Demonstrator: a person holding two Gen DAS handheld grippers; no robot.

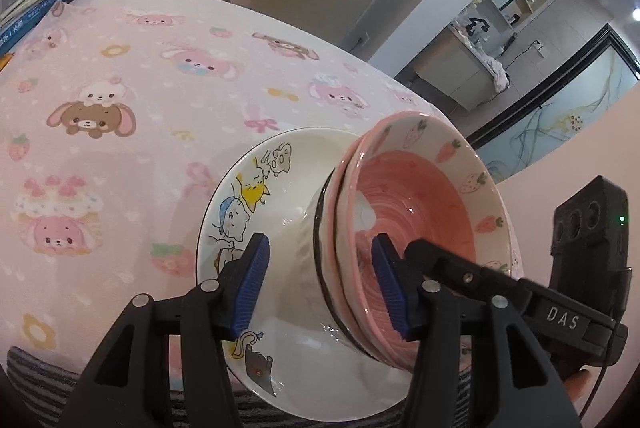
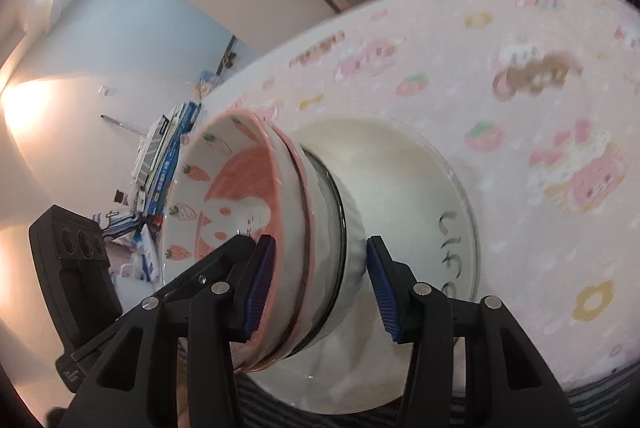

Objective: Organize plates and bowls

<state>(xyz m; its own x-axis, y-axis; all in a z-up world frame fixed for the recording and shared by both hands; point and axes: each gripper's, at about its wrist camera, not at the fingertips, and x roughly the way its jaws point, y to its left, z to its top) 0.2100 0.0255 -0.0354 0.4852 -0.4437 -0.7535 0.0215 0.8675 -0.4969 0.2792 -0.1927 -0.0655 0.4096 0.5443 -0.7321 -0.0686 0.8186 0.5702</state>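
Bowl stack (image 1: 400,236), nested pink-rimmed bowls, is seen in left wrist view standing on cat plate (image 1: 256,212) at table's near edge. Left gripper (image 1: 320,284) is spread wide, pads straddling stack wall w/o clamping.

Right wrist view: stack is bracketed likewise by right gripper (image 2: 320,288), also open; approx equally near.

Bowl stack (image 1: 400,240) fills both finger gaps; tablecloth (image 1: 140,116) beyond lies open up to books (image 1: 44,0).
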